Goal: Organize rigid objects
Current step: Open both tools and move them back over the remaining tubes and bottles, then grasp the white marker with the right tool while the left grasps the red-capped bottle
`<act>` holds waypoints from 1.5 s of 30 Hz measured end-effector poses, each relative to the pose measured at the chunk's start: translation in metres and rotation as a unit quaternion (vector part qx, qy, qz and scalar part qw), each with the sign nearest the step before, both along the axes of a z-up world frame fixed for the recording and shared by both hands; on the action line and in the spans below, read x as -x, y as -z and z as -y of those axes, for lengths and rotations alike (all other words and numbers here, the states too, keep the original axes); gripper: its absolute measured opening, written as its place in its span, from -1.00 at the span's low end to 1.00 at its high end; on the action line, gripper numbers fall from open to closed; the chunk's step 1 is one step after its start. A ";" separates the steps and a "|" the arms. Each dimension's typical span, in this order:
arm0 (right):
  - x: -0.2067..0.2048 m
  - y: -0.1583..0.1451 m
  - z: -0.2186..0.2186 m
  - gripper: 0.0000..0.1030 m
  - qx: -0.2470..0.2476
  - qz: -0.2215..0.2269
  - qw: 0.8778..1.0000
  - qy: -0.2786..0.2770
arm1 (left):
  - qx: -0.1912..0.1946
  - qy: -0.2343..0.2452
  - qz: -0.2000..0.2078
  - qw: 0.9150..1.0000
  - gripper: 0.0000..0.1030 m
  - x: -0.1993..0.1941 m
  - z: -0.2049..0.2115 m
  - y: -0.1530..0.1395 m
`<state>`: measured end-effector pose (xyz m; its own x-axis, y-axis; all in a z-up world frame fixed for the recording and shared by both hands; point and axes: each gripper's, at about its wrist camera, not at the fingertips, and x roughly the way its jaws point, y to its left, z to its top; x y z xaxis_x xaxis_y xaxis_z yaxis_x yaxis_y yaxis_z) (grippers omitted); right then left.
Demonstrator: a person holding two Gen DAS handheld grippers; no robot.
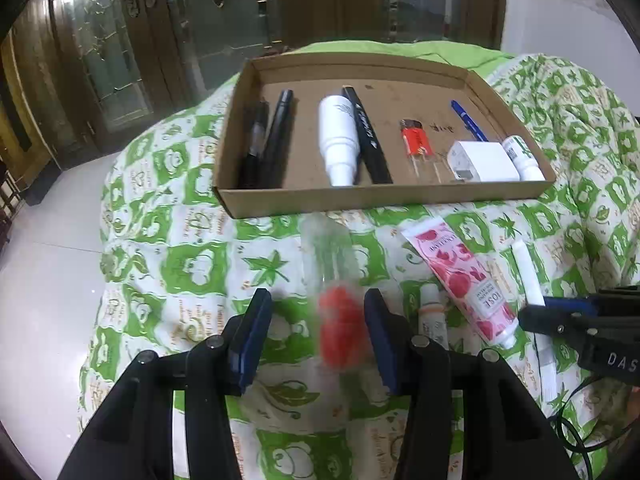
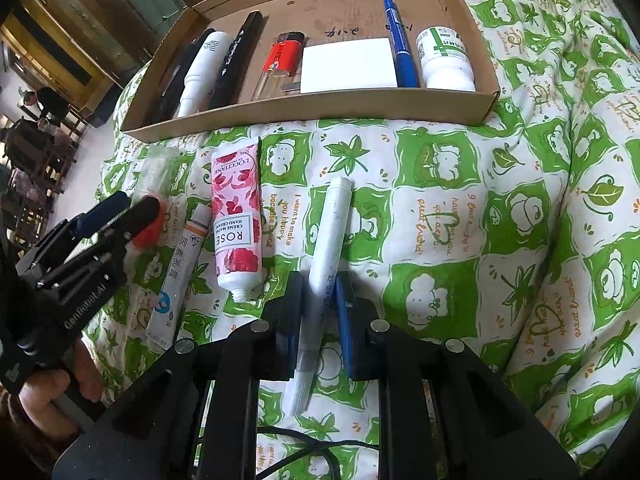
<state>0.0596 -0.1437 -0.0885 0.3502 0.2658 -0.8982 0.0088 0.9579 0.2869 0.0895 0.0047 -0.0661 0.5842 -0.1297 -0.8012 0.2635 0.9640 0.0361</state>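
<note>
Your right tool [image 2: 318,300] is clamped on the white pen [image 2: 326,264], which lies on the quilt just in front of the cardboard tray [image 2: 304,110]. It looks light, stiff and smooth, so grip mid-barrel. Your left tool [image 1: 318,320] stands half open around the clear bottle with the red cap [image 1: 334,280], left of the rose hand-cream tube [image 1: 460,280]; its pads are not pressing. Clear plastic looks slippery: take the body, not the cap.

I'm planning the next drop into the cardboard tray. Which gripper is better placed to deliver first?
Right, probably. The right gripper is already shut on the white pen-shaped tube, while the left gripper's jaws only straddle the blurred clear bottle with a red end, pads apart from it.
</note>
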 end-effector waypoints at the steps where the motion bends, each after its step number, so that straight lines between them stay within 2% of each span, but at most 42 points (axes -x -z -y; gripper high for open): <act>1: 0.001 -0.001 0.001 -0.69 -0.002 0.001 1.000 0.003 | -0.001 0.002 -0.004 1.000 -0.06 -0.001 0.001 0.002; 5: 0.002 -0.002 0.001 -0.69 0.000 0.001 1.000 0.003 | -0.015 0.005 -0.005 1.000 -0.07 -0.003 0.007 0.006; 6: 0.002 -0.002 0.001 -0.69 0.002 0.001 1.000 0.002 | -0.014 0.005 -0.003 1.000 -0.13 -0.003 0.006 0.005; 7: 0.002 -0.003 -0.001 -0.69 0.004 0.002 1.000 0.002 | -0.010 0.006 -0.003 1.000 -0.42 -0.002 0.006 0.005; 9: 0.002 -0.003 -0.001 -0.69 0.006 0.003 1.000 0.001 | 0.008 0.013 -0.008 1.000 -0.68 -0.002 0.005 0.004; 12: 0.004 -0.005 -0.004 -0.71 0.012 0.010 1.000 -0.002 | 0.018 0.018 -0.003 1.000 -0.74 0.000 0.005 0.000; 20: 0.010 -0.021 -0.005 -0.76 0.003 0.033 0.999 -0.007 | 0.031 0.013 0.001 0.999 -0.75 0.002 0.001 -0.003; 29: 0.014 -0.034 0.018 -0.76 -0.027 0.044 0.999 0.010 | 0.038 0.011 -0.001 0.999 -0.75 0.003 -0.001 -0.005; 32: 0.016 -0.048 0.025 -0.76 -0.043 0.058 0.997 0.014 | 0.056 0.004 -0.006 0.998 -0.75 0.003 -0.006 -0.007; 38: 0.022 -0.071 0.045 -0.76 -0.073 0.087 0.993 0.028 | 0.120 -0.025 -0.010 0.992 -0.75 -0.001 -0.027 -0.018; 45: 0.025 -0.091 0.068 -0.76 -0.106 0.109 0.988 0.039 | 0.138 -0.031 0.014 0.990 -0.75 -0.013 -0.030 -0.039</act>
<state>0.0345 -0.2115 0.0026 0.5554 0.4048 -0.7264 -0.0045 0.8750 0.4842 0.1025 0.0350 -0.0274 0.6200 -0.3043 -0.7232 0.2056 0.9525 -0.2245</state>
